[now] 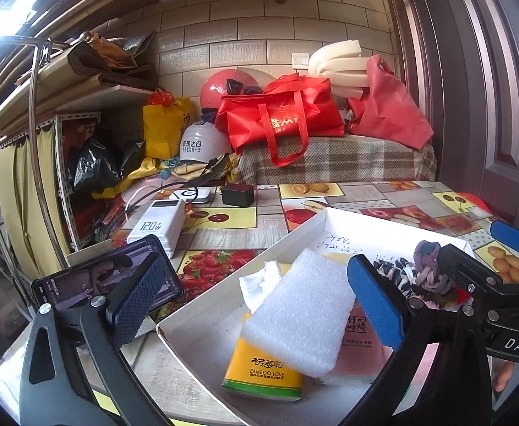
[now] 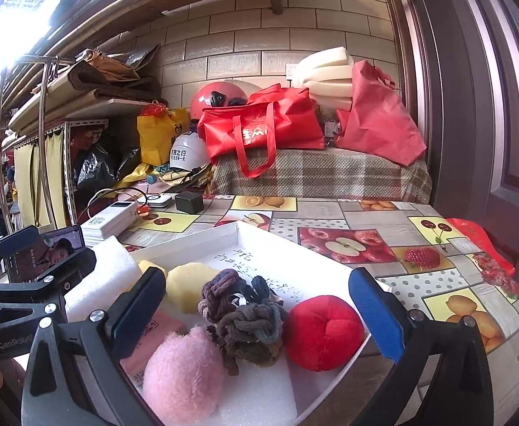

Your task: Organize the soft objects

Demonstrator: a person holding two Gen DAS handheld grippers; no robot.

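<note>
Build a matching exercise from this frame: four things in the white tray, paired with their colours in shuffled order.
Things:
1. plush ball
2. fluffy pompom
3. foam block
4. tissue pack

Colours:
A. white
B. yellow and green
C. red
D. pink

Pairs: 1-C, 2-D, 3-A, 4-B

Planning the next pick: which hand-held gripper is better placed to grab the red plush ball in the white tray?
Right. The right hand-held gripper stands open with the red plush ball near its blue pad; the left hand-held gripper faces foam.
</note>
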